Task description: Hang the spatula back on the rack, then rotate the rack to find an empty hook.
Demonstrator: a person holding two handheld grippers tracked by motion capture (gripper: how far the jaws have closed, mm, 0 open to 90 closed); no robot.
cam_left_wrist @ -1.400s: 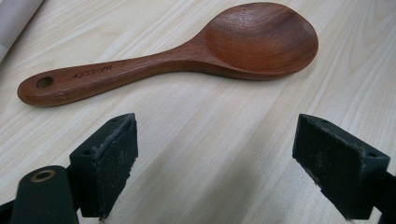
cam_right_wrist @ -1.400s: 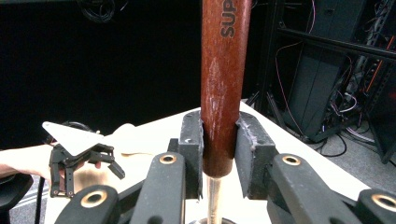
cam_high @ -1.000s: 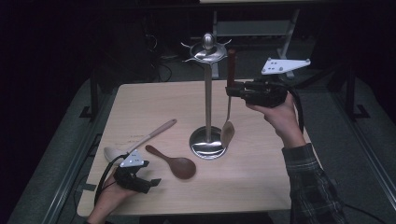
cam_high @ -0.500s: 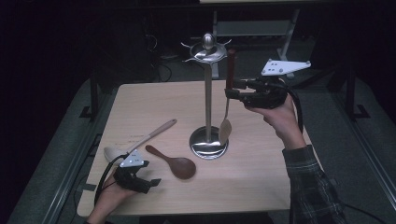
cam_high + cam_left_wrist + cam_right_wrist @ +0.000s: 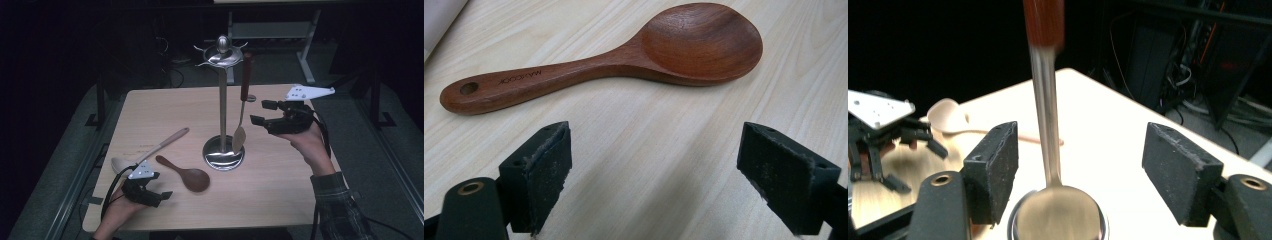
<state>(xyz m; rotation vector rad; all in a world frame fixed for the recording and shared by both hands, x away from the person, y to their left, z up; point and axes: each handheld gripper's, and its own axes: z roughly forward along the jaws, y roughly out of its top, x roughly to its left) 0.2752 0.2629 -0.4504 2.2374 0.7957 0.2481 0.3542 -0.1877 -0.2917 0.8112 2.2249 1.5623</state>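
A metal stand (image 5: 223,107) with hooks at its top rises from a round base (image 5: 223,158) at the table's middle. A metal spoon with a red-brown handle (image 5: 242,107) hangs from one hook, its bowl near the base. My right gripper (image 5: 259,112) is open just right of it, and in the right gripper view the spoon (image 5: 1047,130) hangs a little beyond the spread jaws. A dark wooden spoon (image 5: 185,175) lies at the front left. My left gripper (image 5: 161,198) rests open just in front of it, and the spoon (image 5: 624,60) lies across the left gripper view.
A pale spoon (image 5: 150,150) lies left of the dark one, its bowl toward the table's left edge. The wooden table (image 5: 280,200) has bare room at the front right and behind the stand. Dark racks and cables stand beyond the far edge.
My right gripper has drawn back to the right and slightly down from the hanging spoon, which stays on its hook. The left gripper has not moved.
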